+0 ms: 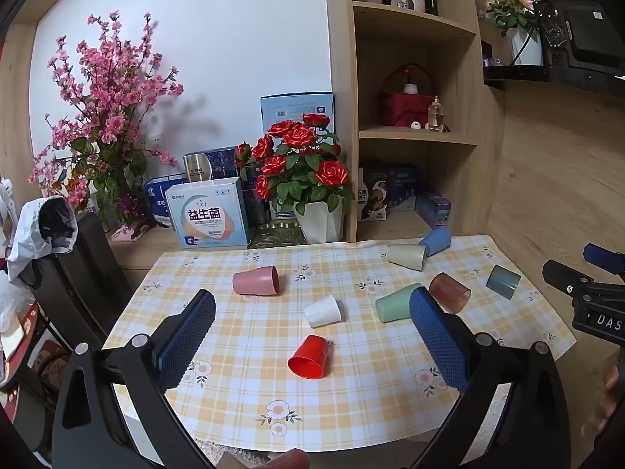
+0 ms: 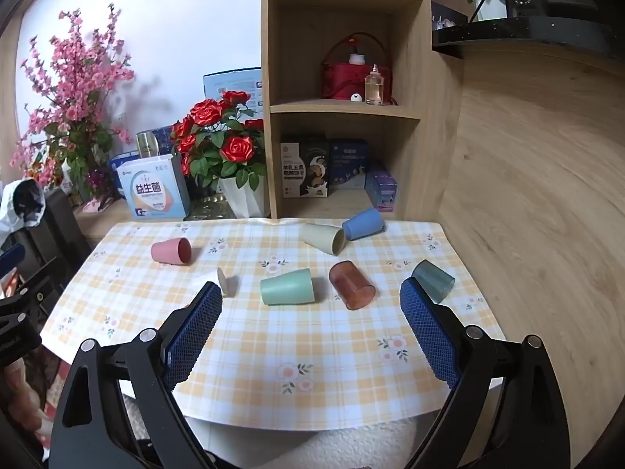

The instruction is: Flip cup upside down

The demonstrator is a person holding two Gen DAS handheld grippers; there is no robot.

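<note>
Several cups lie on their sides on the checked tablecloth [image 1: 242, 398]: pink [image 1: 256, 280], white [image 1: 322, 310], green [image 1: 394, 304], brown see-through [image 1: 449, 292], grey-blue [image 1: 504, 281], beige [image 1: 407, 256] and blue [image 1: 435, 240]. A red cup [image 1: 308, 356] stands upside down, mouth on the cloth. My left gripper [image 1: 312, 318] is open and empty above the near table, fingers either side of the red and white cups. My right gripper [image 2: 310, 297] is open and empty, with the green cup [image 2: 287, 286] and brown cup [image 2: 351, 284] ahead between its fingers.
A rose pot [image 1: 318, 221], boxes [image 1: 207, 215] and pink blossoms [image 1: 105, 117] stand behind the table. A wooden shelf unit [image 1: 414, 133] rises at the back right. A black chair [image 1: 74, 273] stands at the left. The right gripper's body [image 1: 593, 297] shows at the left view's right edge.
</note>
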